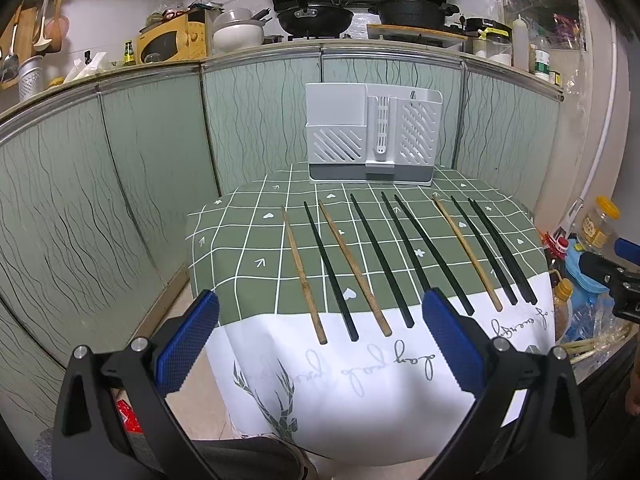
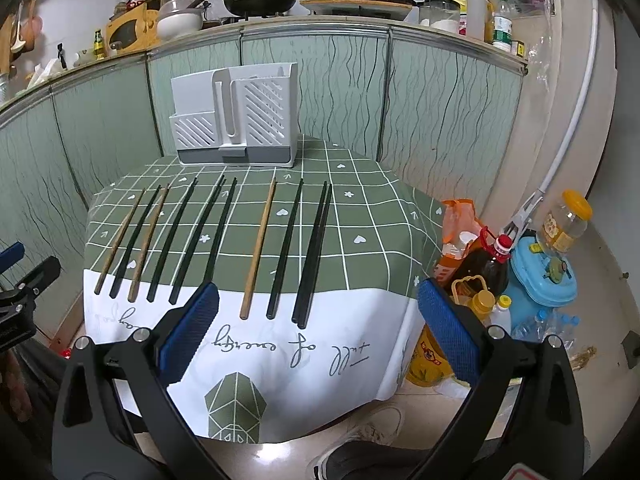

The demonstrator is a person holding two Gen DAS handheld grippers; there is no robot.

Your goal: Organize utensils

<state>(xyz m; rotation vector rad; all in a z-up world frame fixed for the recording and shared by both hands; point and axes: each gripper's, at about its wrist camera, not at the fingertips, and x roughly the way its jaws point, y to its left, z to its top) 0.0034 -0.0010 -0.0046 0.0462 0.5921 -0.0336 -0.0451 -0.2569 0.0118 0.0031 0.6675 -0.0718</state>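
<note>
Several chopsticks lie side by side on a small table with a green checked cloth (image 1: pixel 248 248), black ones (image 1: pixel 382 260) and brown wooden ones (image 1: pixel 304 276). They also show in the right wrist view, black (image 2: pixel 286 248) and wooden (image 2: pixel 259 248). A white utensil holder (image 1: pixel 372 136) (image 2: pixel 236 120) stands at the table's far edge. My left gripper (image 1: pixel 320 344) is open and empty, held before the table's near edge. My right gripper (image 2: pixel 318 332) is open and empty, before the near right part of the table.
Green cabinet fronts (image 1: pixel 120 168) wall in the table on the left and behind. Bottles, a jar and a blue container (image 2: pixel 544 272) crowd the floor to the right. A counter with pans (image 1: pixel 316 16) runs above.
</note>
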